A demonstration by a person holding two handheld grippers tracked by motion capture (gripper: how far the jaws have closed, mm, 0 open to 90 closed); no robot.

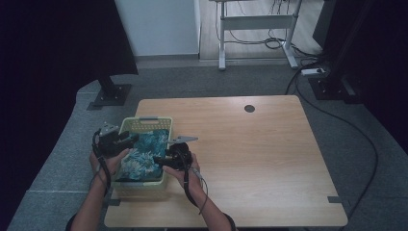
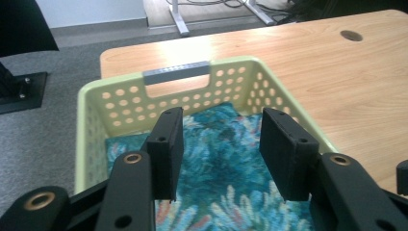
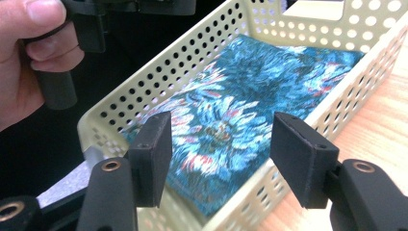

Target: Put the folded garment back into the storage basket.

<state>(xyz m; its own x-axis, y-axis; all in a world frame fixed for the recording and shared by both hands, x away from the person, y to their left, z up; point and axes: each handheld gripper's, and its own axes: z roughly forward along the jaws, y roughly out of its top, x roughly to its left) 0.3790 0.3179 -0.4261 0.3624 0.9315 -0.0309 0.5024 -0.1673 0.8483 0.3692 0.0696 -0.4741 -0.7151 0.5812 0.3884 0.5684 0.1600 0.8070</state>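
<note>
on the table [image 1: 250,144], folded cloth [image 1: 144,151] in the basket [image 1: 144,122] lies below both grippers' wide, empty fingers [image 2: 166,144].

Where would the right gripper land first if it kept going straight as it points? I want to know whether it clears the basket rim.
Probably the floral cloth inside the basket; the near rim sits close, so depth is uncertain.

One wooden table [image 1: 260,144] fills the middle of the high view. On its left part stands one pale green basket [image 1: 144,124], and in it lies one folded blue flowered cloth [image 1: 144,151]. Two grippers are at work there: the left gripper [image 1: 132,138] at the basket's left edge, the right gripper [image 1: 161,159] at its right edge. At the top of the frame, one white desk frame [image 1: 255,21] stands on the floor.
</note>
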